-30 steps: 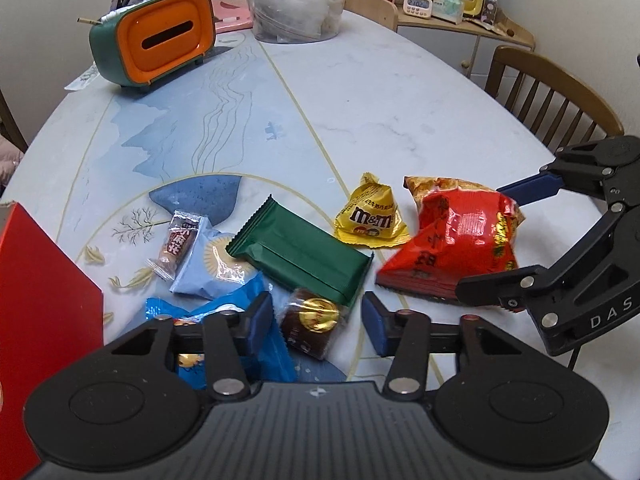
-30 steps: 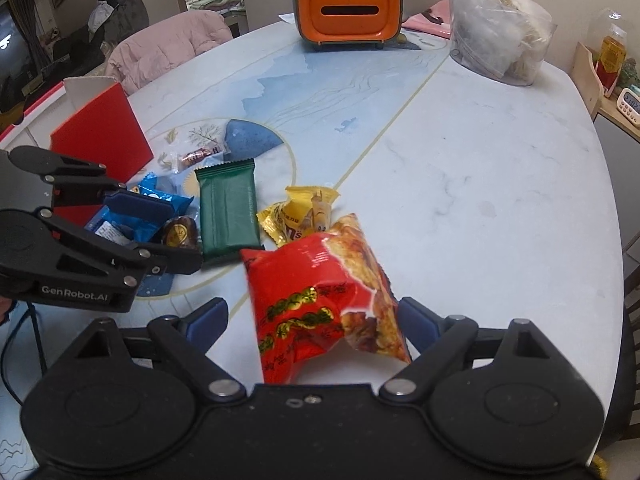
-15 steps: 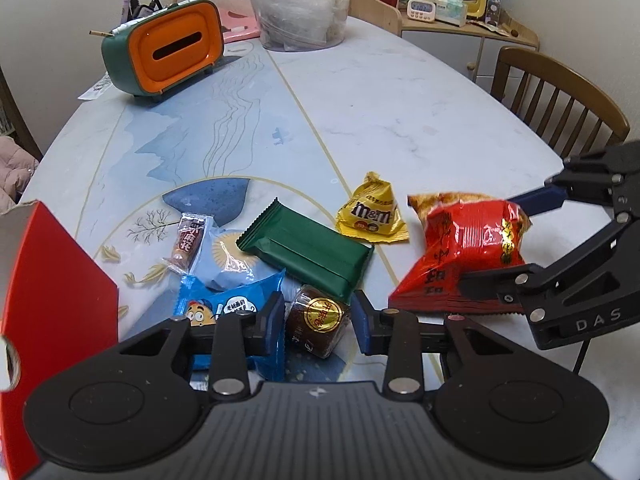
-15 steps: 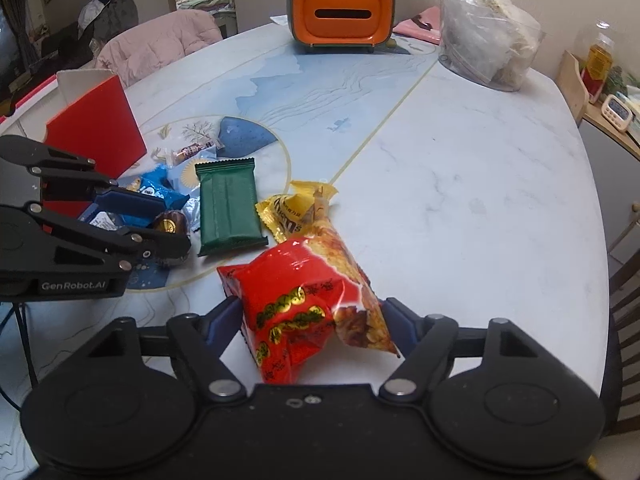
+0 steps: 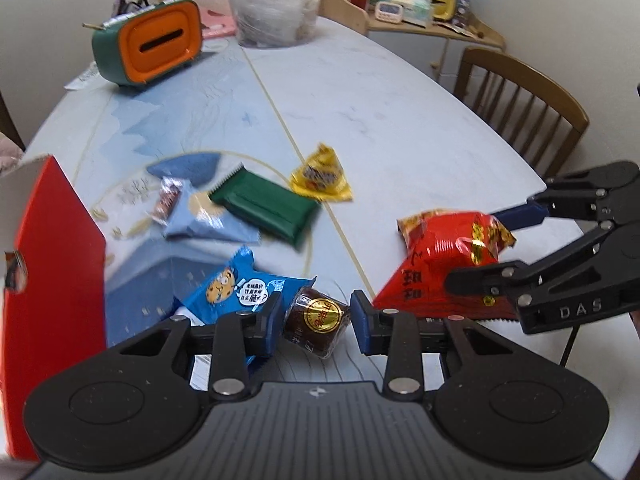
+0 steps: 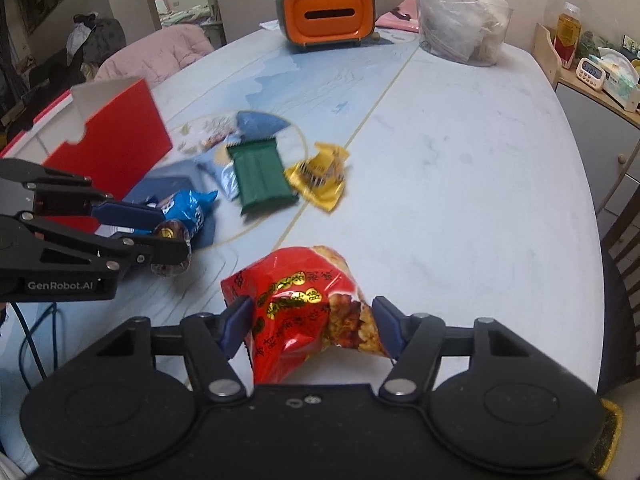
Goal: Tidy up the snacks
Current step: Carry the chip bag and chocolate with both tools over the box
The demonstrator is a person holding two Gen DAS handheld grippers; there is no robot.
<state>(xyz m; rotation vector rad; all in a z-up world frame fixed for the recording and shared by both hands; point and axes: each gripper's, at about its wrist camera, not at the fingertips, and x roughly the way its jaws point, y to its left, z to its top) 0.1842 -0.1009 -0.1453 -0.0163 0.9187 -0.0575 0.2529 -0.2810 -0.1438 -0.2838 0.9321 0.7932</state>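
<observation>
My left gripper (image 5: 316, 318) is shut on a small brown cake with a gold seal (image 5: 317, 319) and holds it above the table; it also shows in the right wrist view (image 6: 170, 236). My right gripper (image 6: 310, 322) is shut on a red snack bag (image 6: 296, 304), lifted off the table; the bag also shows in the left wrist view (image 5: 444, 256). On the table lie a blue cookie packet (image 5: 236, 288), a green wrapper (image 5: 264, 204), a yellow M&M's pouch (image 5: 322, 178), a pale blue packet (image 5: 200, 220) and a small brown bar (image 5: 166, 200).
A red box (image 5: 48, 280) stands open at the left, also in the right wrist view (image 6: 116, 140). An orange and green tissue holder (image 5: 152, 46) and a clear plastic bag (image 5: 272, 4) stand at the far end. A wooden chair (image 5: 524, 108) is at the right.
Both grippers have lifted and pulled back with their loads. The brown cake and the red bag now hang above the table; the remaining snacks look farther off.
</observation>
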